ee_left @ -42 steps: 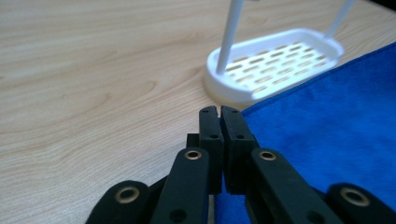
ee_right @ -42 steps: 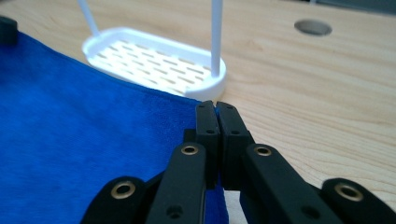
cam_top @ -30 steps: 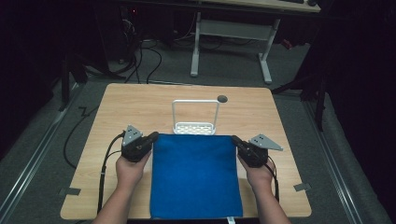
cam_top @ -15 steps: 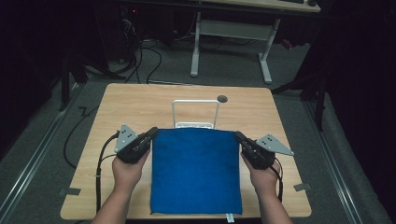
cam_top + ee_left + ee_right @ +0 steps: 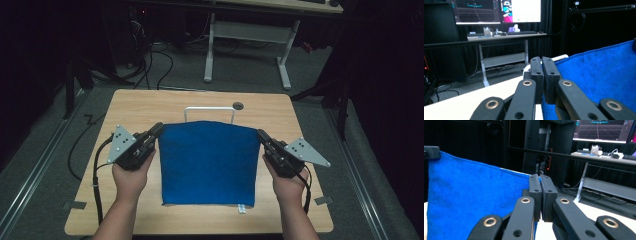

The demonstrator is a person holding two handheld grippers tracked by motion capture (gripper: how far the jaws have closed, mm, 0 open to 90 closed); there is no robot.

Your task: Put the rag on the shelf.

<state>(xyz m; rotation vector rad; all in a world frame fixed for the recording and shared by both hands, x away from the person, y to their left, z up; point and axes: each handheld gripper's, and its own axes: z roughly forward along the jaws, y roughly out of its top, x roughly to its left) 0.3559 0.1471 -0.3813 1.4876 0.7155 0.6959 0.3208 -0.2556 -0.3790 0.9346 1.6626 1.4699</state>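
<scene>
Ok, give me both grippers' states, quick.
Left gripper: shut on the blue towel, far left corner.
Right gripper: shut on its far right corner.

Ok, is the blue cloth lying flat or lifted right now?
Lifted at its far edge: both grippers pinch the cloth's far corners; near edge still on the table.

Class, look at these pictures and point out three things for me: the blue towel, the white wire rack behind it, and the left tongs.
blue towel (image 5: 207, 162), high view, middle of the cloth.
white wire rack (image 5: 209, 108), high view, top bar above the towel's far edge.
left tongs (image 5: 157, 129), high view, tips clamped on the towel's far left corner.
</scene>
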